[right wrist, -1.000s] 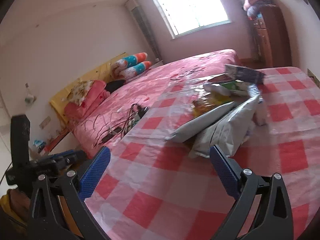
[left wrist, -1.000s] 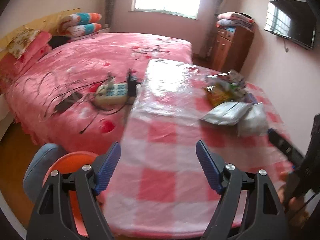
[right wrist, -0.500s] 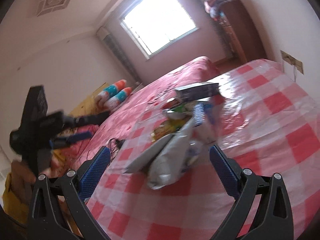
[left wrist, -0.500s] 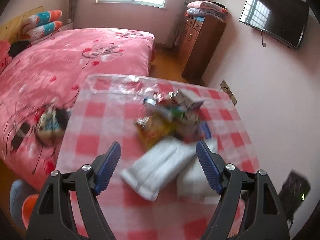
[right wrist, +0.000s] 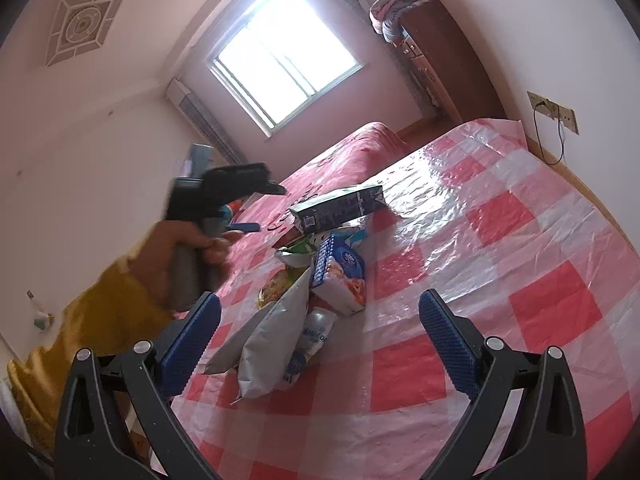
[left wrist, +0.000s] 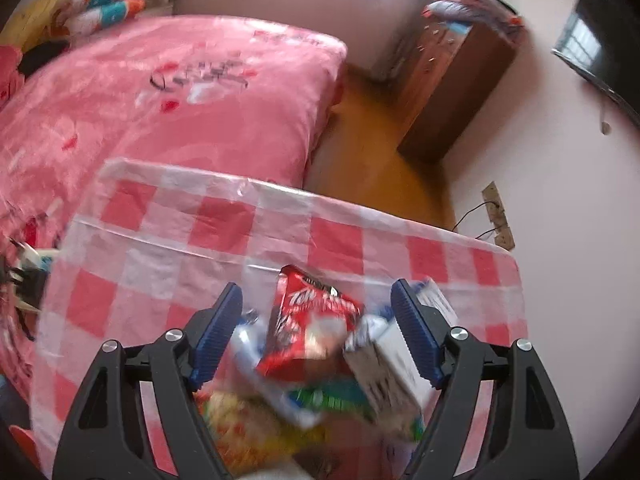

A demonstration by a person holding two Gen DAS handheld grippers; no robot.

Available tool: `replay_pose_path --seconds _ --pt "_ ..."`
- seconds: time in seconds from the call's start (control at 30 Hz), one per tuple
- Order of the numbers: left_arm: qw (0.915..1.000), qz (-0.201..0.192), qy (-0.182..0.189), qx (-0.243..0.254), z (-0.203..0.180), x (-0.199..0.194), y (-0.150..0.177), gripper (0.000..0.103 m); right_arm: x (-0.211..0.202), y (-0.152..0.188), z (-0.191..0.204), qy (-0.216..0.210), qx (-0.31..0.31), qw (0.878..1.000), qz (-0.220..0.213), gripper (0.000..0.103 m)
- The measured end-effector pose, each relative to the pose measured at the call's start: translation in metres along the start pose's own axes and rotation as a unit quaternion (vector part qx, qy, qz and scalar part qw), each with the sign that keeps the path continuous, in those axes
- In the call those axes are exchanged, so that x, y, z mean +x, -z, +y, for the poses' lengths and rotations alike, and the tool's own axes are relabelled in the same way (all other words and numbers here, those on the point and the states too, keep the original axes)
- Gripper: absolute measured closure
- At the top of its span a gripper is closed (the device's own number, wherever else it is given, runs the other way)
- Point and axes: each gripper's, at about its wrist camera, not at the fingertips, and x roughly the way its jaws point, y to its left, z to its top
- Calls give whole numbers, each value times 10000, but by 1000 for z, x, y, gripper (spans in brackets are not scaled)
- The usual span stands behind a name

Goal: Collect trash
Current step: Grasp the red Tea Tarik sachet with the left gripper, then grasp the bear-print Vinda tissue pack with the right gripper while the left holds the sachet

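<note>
A pile of trash lies on the red-checked tablecloth (left wrist: pixel 168 280): a red snack wrapper (left wrist: pixel 312 320), a white and dark box (left wrist: pixel 388 368), a green wrapper (left wrist: pixel 332 396) and a blurred yellow packet (left wrist: pixel 240 428). My left gripper (left wrist: pixel 316 292) hangs open just over the pile, pointing steeply down, the red wrapper between its fingers but not pinched. In the right wrist view a hand (right wrist: pixel 180 256) holds the left gripper (right wrist: pixel 284 244) over the dark box (right wrist: pixel 340 208) and a blue and white carton (right wrist: pixel 344 280). Silver bags (right wrist: pixel 272 340) lie nearest my open, empty right gripper (right wrist: pixel 320 300).
A pink bed (left wrist: pixel 160 92) borders the table on the far left, with cables (left wrist: pixel 24 284) at its edge. A wooden cabinet (left wrist: pixel 452 80) and a wall socket (left wrist: pixel 496 216) stand beyond the table. A yellow sleeve (right wrist: pixel 100 320) reaches in at the right view's left.
My left gripper has swept from the table's near left edge across to the trash pile and tilted down over it. The right view has rolled and drawn a little closer to the pile.
</note>
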Motion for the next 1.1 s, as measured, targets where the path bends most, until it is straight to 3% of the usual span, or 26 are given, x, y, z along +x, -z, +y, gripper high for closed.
replay_pose_path --seconds 0.17,0.33,0.7,1.1 --pt "9990 441 -106 -48 1 39 -2 35 0 -3 -9 1 133 9999 -17 5" --pt "9971 683 -164 281 -9 51 8 43 0 -4 -18 43 238 9997 11 5" --pt "9851 1047 -17 1363 -35 25 74 47 1 -7 -24 177 244 9995 31 5" --pt "9725 1407 608 1753 -49 -15 153 48 10 -4 -31 174 340 9988 302 5"
